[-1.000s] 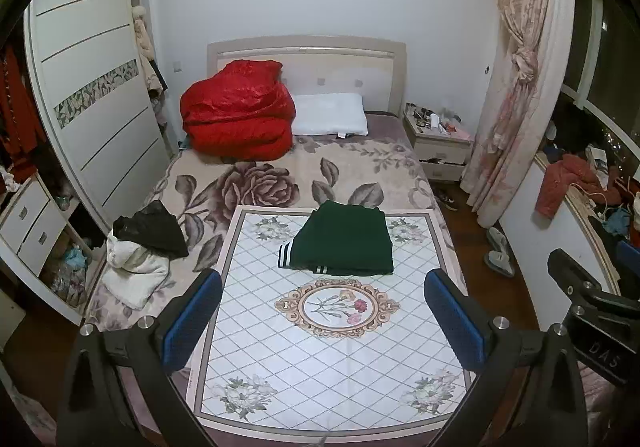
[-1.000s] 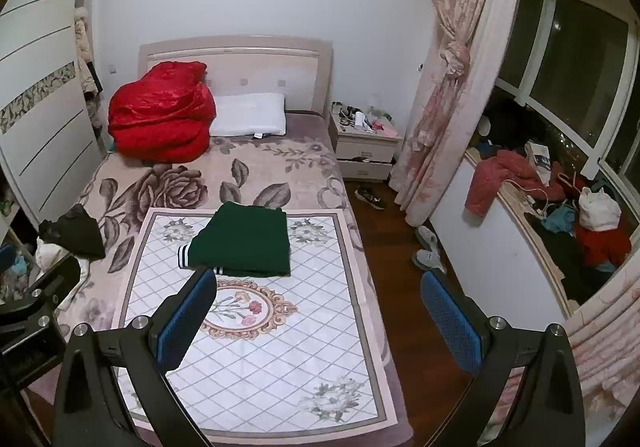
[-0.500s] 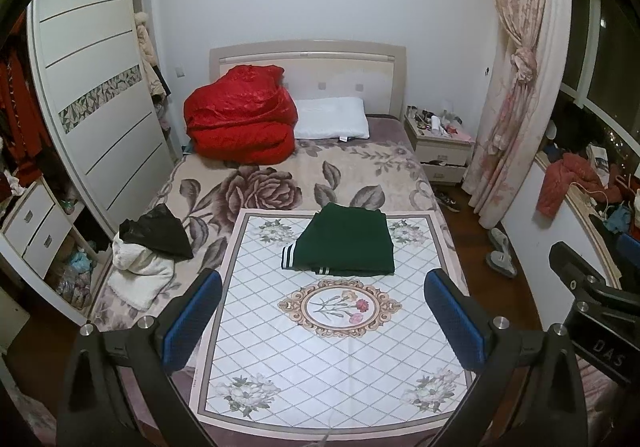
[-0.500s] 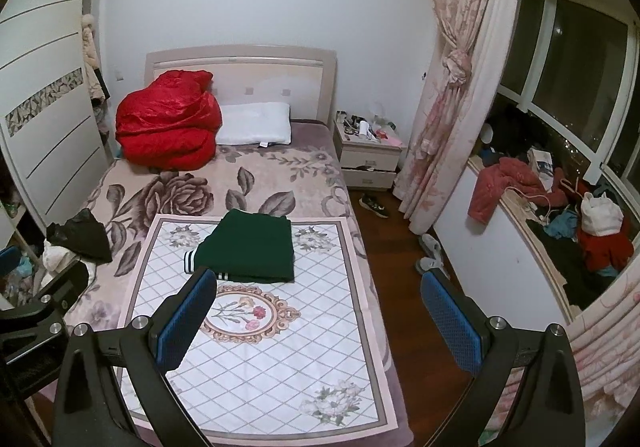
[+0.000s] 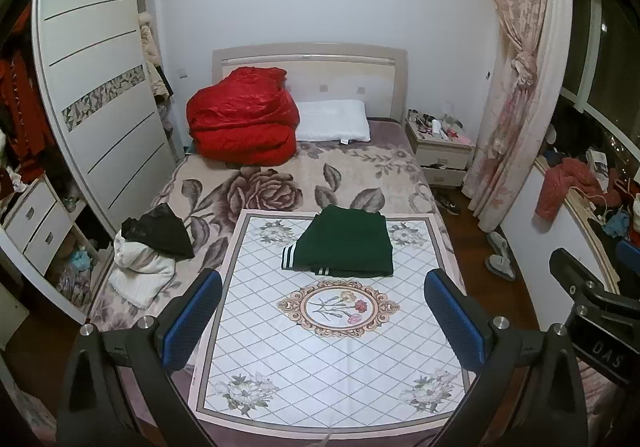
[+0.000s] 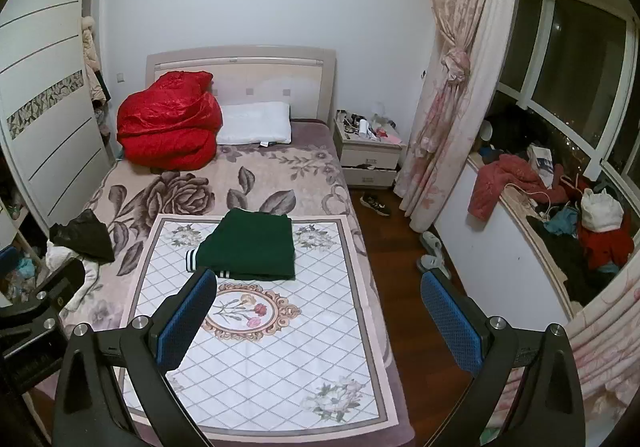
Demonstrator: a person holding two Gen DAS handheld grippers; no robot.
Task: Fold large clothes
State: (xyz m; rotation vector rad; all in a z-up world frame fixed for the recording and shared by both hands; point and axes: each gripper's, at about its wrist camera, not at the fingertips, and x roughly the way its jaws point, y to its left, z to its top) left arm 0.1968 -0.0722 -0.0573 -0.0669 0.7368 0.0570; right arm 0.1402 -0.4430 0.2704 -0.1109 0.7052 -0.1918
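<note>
Now, grippers: left gripper (image 5: 320, 307) and right gripper (image 6: 318, 305) both spread wide, holding nothing, raised well above the bed (image 5: 256, 183).
Change: over the last second both views have drawn back and up (more wall shows).
Meaning: the green garment (image 5: 344, 243) looks finished; a fresh piece probably comes next.
Garment: folded flat on the patterned mat (image 5: 332, 347), far half.
Containers: none in use; loose black and white clothes (image 5: 152, 247) sit at the bed's left edge.
</note>
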